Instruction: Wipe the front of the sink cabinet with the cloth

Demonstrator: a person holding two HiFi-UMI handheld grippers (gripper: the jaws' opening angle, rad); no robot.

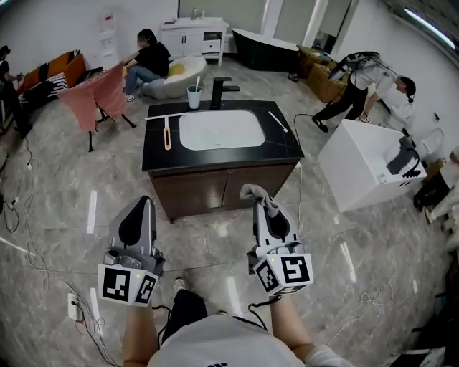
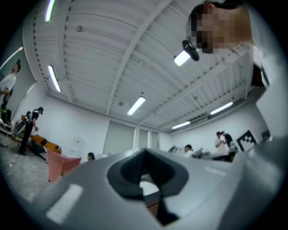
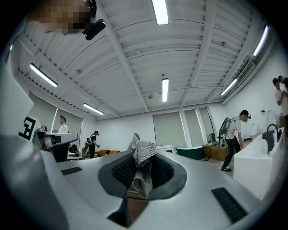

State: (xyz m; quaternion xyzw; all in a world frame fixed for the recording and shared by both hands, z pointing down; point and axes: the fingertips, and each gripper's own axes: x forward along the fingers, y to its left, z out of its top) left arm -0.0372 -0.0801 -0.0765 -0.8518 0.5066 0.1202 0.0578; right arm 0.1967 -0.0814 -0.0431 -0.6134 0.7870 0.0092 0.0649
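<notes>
Pinching the grey cloth (image 3: 141, 167) between its jaws, the right gripper (image 1: 264, 204) points forward at the brown front of the sink cabinet (image 1: 192, 192), in line with its right door. The cloth runs lengthwise along the jaws, its bunched end sticking out past the tips toward the cabinet. The left gripper (image 1: 146, 201) is held alongside, aimed the same way, jaws together with nothing between them.

You see a bright, evenly lit room; strip lights (image 3: 160, 11) glare at 12 o'clock, fisheye edges darken, foreground blurs.
</notes>
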